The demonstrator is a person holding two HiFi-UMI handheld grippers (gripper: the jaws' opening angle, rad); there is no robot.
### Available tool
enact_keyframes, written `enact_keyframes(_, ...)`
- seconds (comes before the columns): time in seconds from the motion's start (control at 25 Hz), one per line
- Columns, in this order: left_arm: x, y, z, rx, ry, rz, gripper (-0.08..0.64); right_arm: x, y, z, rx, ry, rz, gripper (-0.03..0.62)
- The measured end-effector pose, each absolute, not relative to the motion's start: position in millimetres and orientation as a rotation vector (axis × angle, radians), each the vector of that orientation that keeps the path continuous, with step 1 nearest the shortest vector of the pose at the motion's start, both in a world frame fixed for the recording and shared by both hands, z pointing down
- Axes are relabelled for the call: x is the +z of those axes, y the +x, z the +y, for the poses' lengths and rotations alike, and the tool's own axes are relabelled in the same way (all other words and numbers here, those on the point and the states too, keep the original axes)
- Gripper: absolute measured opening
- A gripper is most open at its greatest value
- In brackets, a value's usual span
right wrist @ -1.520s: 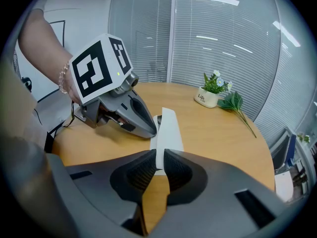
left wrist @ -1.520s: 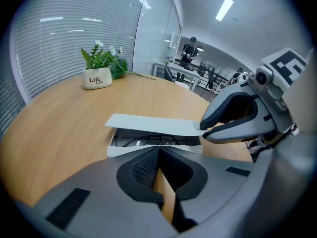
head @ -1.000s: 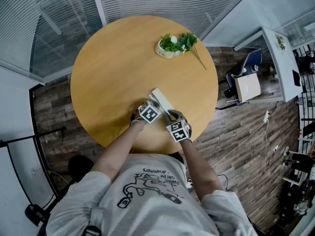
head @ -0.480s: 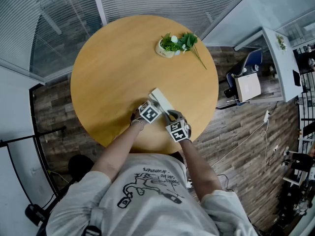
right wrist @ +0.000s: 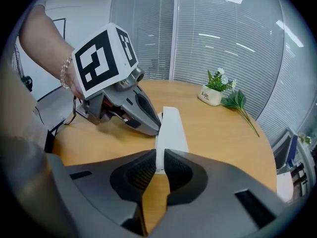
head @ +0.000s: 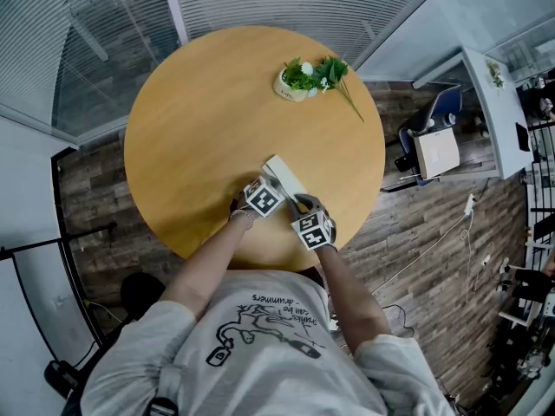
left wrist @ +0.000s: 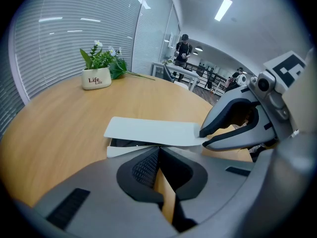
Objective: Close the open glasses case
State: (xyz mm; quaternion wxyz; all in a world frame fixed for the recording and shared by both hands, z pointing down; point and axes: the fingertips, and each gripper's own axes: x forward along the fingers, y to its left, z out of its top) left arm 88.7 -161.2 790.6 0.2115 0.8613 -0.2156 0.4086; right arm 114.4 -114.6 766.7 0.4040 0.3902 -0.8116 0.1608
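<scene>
The white glasses case (head: 284, 176) lies on the round wooden table (head: 199, 120) near its front edge. In the left gripper view its flat lid (left wrist: 151, 131) hovers just above the base (left wrist: 121, 150), with a thin dark gap between them. My right gripper (right wrist: 159, 161) is shut on the lid's near end; its tips (left wrist: 203, 134) pinch the lid's right edge. My left gripper (left wrist: 158, 150) is shut with nothing between its jaws. Its tips (right wrist: 157, 127) rest against the case's long side. In the head view both grippers (head: 276, 189) (head: 299, 201) crowd the case's near end.
A small white pot of green plant (head: 295, 81) stands at the table's far right, with a loose leafy stem beside it. Glass walls with blinds run behind the table. A chair with a box (head: 435, 152) sits on the floor to the right.
</scene>
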Motion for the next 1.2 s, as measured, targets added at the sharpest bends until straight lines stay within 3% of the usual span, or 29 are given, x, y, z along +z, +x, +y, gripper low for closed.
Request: enact_keyframes(1.2,794.3,84.5,-157.9,1.114,2.335,-0.642,0.018,773.3,110.5,-110.6,0.422,0.98,-2.026,0.06)
